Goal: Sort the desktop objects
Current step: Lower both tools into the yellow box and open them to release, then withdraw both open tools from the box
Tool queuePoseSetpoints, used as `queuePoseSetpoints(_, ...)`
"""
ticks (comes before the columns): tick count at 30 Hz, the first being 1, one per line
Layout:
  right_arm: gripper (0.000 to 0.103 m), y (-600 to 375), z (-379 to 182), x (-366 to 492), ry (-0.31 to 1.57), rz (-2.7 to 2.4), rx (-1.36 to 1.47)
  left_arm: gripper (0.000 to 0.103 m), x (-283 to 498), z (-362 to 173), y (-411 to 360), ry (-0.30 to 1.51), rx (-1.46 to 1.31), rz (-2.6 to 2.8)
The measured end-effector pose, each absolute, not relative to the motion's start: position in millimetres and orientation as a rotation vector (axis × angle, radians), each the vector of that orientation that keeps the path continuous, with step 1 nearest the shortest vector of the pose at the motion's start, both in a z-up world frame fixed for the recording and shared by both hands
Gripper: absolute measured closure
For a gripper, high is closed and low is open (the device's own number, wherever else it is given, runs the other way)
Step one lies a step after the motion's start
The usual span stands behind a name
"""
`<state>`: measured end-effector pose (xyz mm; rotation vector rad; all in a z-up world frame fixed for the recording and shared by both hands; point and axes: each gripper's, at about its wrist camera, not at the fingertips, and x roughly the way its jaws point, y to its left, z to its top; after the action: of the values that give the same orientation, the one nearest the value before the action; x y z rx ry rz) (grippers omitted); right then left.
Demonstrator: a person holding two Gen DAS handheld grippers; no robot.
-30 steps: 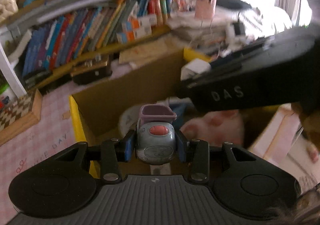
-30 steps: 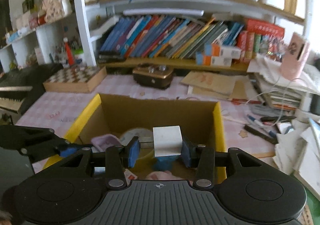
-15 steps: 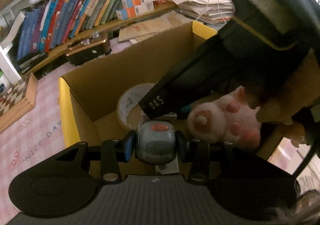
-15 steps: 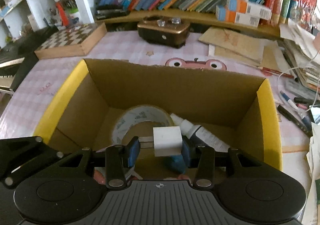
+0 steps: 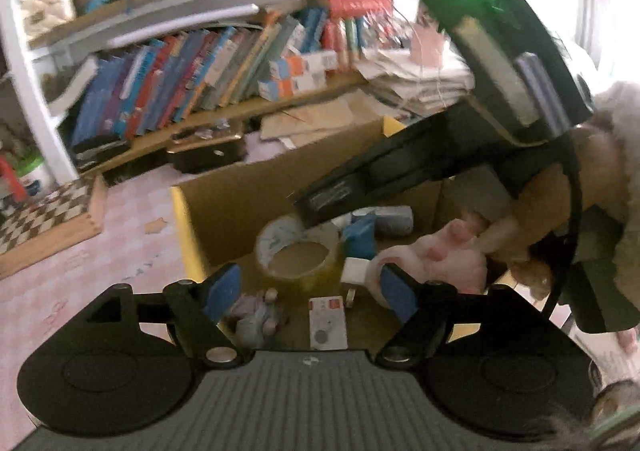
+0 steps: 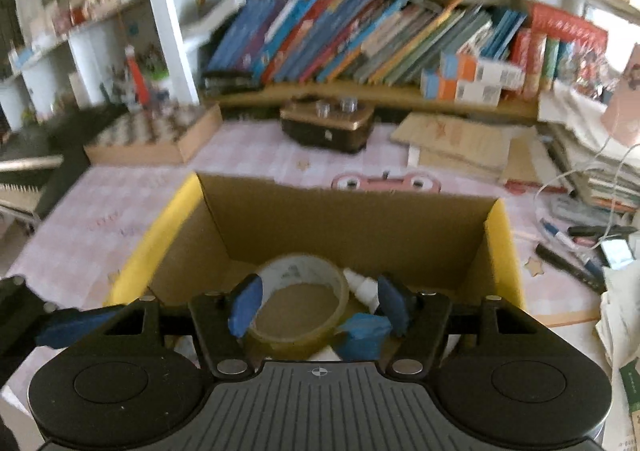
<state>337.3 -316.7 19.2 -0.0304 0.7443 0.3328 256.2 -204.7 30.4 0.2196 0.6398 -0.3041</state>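
Cardboard box with yellow flaps (image 6: 352,219) fills the centre of both views and holds our sorted things: a roll of clear packing tape (image 5: 298,261), a small white cube (image 5: 354,271), a soft pink plush toy (image 5: 432,263), a small grey toy (image 5: 252,317) and a flat white card (image 5: 327,323). We hold the left gripper (image 5: 308,293) and the right gripper (image 6: 318,305) above it, both spread wide and empty. We judge the plush light and squashy, best pinched at mid-body, while the stiff tape roll should be gripped across its rim.
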Motion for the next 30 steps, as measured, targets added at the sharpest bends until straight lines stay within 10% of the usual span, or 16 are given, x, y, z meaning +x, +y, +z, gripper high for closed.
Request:
queuePoseSetpoints(10, 0.024, -335.8, 50.9, 268.8, 0.53, 0.282, 0.006, 0.0, 181.0, 55.7, -141.4, 0.479, 0.09, -0.032)
queuePoseSetpoints(30, 0.014, -293.7, 27.0, 95.2, 0.52, 0.165, -0.011, 0.0, 32.5, 52.7, -61.9, 0.407, -0.027, 0.156)
